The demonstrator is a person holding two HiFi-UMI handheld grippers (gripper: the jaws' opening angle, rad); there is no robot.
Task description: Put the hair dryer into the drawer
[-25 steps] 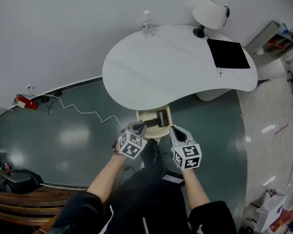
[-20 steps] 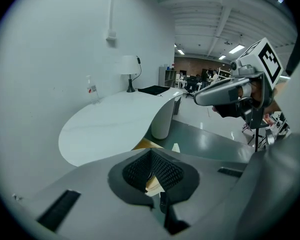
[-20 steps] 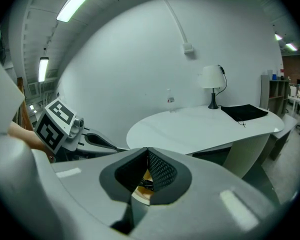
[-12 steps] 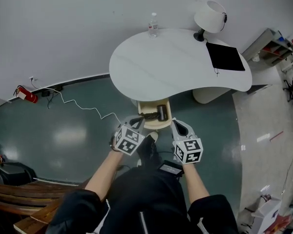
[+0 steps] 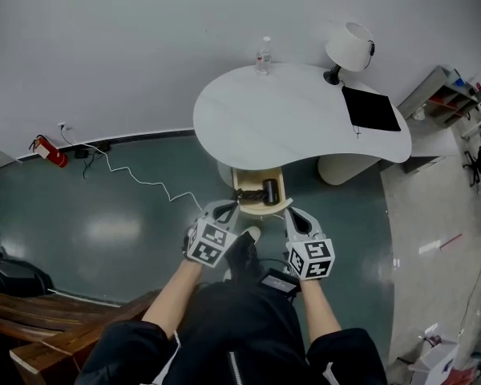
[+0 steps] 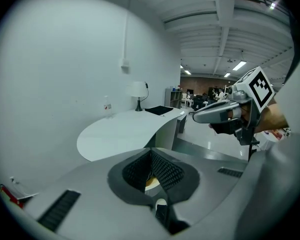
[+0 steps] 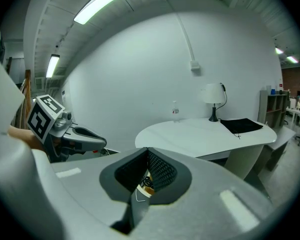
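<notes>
There's the hair dryer [image 5: 264, 191], lying inside the open drawer [image 5: 261, 209] that sticks out from under the near edge of the white worktop [image 5: 289, 119]. The left tongs [image 5: 223, 208] are closed with nothing between them, near the drawer's front left corner. The right tongs [image 5: 293, 213] are closed and empty too, near its front right corner, and both point toward the drawer. Up on the worktop stand a lamp [image 5: 349, 45] and a water bottle [image 5: 263, 55], with a black mat [image 5: 370, 109] lying beside the lamp.
</notes>
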